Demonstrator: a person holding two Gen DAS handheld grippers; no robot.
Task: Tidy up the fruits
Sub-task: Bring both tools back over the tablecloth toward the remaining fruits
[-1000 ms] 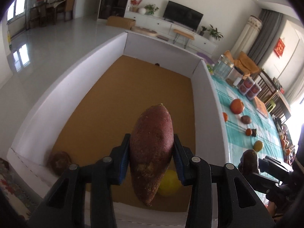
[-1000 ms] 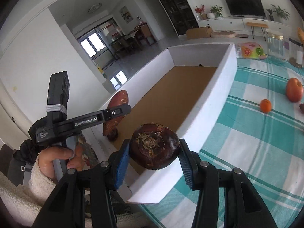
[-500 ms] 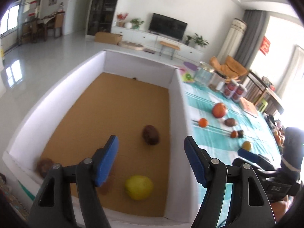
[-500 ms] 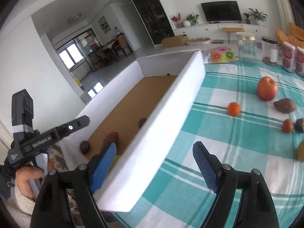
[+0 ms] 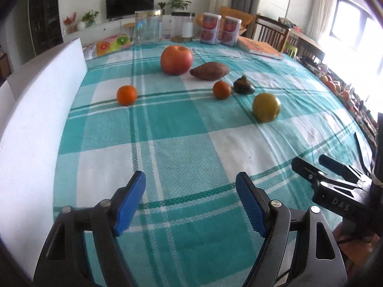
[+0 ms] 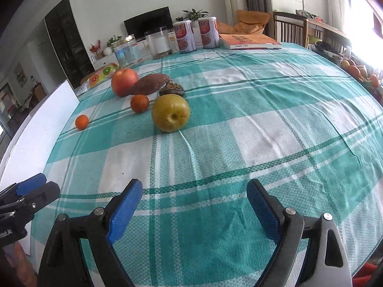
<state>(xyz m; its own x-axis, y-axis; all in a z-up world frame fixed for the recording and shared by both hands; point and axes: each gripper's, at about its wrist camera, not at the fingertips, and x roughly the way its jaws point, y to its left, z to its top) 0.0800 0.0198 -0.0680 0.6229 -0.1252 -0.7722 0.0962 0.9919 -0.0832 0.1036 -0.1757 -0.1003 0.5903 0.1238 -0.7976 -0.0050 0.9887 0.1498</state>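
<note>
So I held both claws, the left (image 5: 190, 202) and the right (image 6: 194, 209), spread apart and empty low over the checked tablecloth (image 5: 182, 143), aimed at the fruit bunched mid-frame, the yellow pear (image 6: 171, 113) nearest, for my next pick.

Teal-and-white checked tablecloth (image 5: 167, 124), red apple (image 5: 176, 59), yellow-green apple (image 6: 171, 113), white box wall (image 5: 36, 110).

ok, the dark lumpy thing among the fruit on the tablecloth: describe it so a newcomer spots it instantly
Start at the big red apple in the middle of the teal checked tablecloth; the sweet potato lies just right of it. Nearer the camera from that, between a small orange and the yellow-green pear, sits the dark item. It is the only blackish-brown, irregular, pointed piece; all its neighbours are smooth and brighter.
</note>
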